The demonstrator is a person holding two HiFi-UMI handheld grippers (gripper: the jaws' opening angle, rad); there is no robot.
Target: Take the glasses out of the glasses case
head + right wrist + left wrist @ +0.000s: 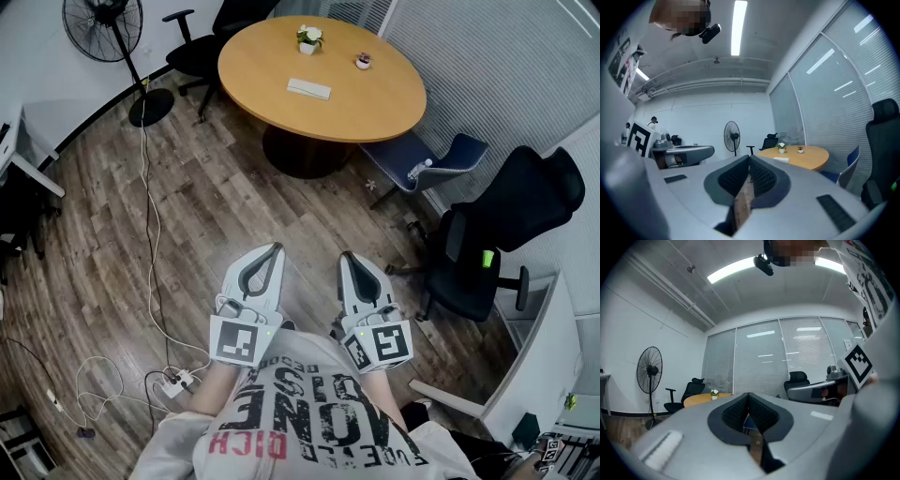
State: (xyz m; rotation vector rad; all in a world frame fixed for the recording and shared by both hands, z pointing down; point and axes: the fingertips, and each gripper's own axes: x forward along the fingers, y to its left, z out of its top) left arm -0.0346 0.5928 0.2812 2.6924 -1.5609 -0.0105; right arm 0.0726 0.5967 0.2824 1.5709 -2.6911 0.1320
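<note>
A round wooden table (375,103) stands at the far side of the room. On it lie a flat white case (308,89) near its middle, a small potted plant (308,38) farther back and a smaller pot (363,62) to the right. The dark plank floor (216,206) carries a fan's round base (150,108) far left, a black office chair (473,258) at right, a trailing white cable (150,244) and a power strip (174,382) near left

grey cotton t-shirt (314,417) with black and red lettering. left gripper (274,249) and right gripper (345,256): pale grey plastic shells, black ribbed fingers (733,414), black-and-white square-marker cubes (236,341).
</note>
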